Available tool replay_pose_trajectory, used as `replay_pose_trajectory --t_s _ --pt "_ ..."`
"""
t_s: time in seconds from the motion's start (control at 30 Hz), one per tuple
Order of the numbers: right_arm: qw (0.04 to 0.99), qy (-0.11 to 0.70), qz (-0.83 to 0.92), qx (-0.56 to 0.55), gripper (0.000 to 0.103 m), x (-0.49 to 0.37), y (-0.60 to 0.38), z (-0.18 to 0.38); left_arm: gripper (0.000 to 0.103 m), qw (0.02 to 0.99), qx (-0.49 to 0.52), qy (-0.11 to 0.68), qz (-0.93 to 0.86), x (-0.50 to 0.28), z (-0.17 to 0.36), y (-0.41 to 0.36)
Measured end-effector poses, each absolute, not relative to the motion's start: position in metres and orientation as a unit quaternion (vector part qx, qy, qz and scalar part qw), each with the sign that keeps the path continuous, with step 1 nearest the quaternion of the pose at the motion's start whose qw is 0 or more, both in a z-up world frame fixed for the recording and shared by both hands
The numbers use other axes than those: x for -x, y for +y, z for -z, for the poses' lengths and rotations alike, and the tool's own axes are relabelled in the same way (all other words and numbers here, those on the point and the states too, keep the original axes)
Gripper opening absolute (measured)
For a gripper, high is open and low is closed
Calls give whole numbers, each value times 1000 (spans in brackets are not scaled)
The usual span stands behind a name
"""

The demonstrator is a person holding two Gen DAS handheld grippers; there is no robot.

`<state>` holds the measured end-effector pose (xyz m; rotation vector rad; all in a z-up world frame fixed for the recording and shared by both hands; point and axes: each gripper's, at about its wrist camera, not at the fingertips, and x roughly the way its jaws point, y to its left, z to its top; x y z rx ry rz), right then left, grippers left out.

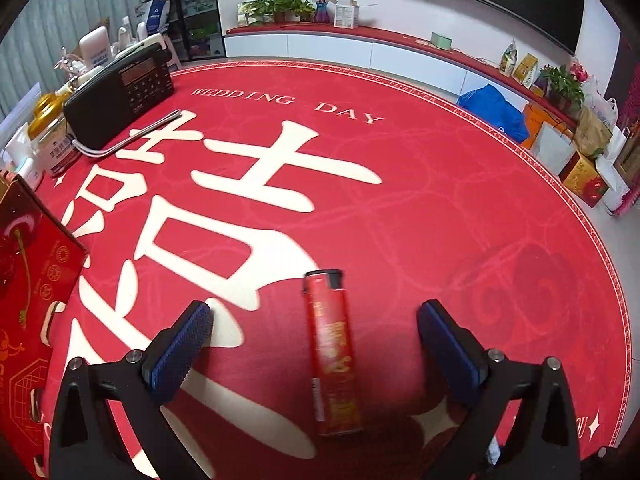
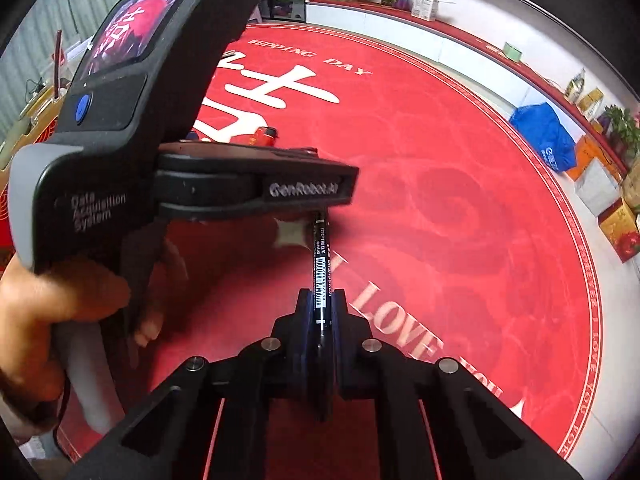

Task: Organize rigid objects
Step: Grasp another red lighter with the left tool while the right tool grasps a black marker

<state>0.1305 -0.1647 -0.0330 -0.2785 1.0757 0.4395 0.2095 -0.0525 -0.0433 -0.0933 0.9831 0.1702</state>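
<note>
A red lighter [image 1: 332,352] with a black cap lies on the red round cloth [image 1: 440,200], cap pointing away from me. My left gripper [image 1: 315,312] is open, with one blue pad on each side of the lighter and neither touching it. In the right wrist view my right gripper [image 2: 322,296] is shut on a black pen [image 2: 320,256], which sticks out ahead between the pads. The far end of the pen is hidden under the body of the left gripper [image 2: 256,188], held by a hand [image 2: 60,300]. The lighter [image 2: 264,134] peeks out beyond that body.
A black radio [image 1: 120,96] with a folded metal rod [image 1: 140,136] beside it stands at the far left, next to a gold-lidded can [image 1: 48,128]. A red gift box [image 1: 28,280] is at the left edge. Bags and boxes [image 1: 580,168] line the floor on the right.
</note>
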Motion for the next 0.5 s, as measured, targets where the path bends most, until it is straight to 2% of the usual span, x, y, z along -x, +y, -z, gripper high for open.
replay_pose_trajectory --t_s 0.3,0.37,0.4,0.43,0.47,0.5 --pt "827 509 -203 129 10 -129 -174 33 101 876 49 471 -91 -213 44 -56" --pt "825 513 -202 123 10 -129 -176 32 87 872 42 483 -68 -215 39 -60" --pt "825 515 -200 115 10 -129 -178 32 63 873 34 484 -54 -214 36 -64" --pt "826 518 -197 105 10 -129 -182 31 25 873 23 486 -37 -213 32 -69" --pt "827 520 -193 94 10 -128 -187 31 20 870 21 491 -29 -212 31 -71" --pt "828 520 -191 87 10 -127 -189 29 20 866 25 498 -25 -210 31 -71"
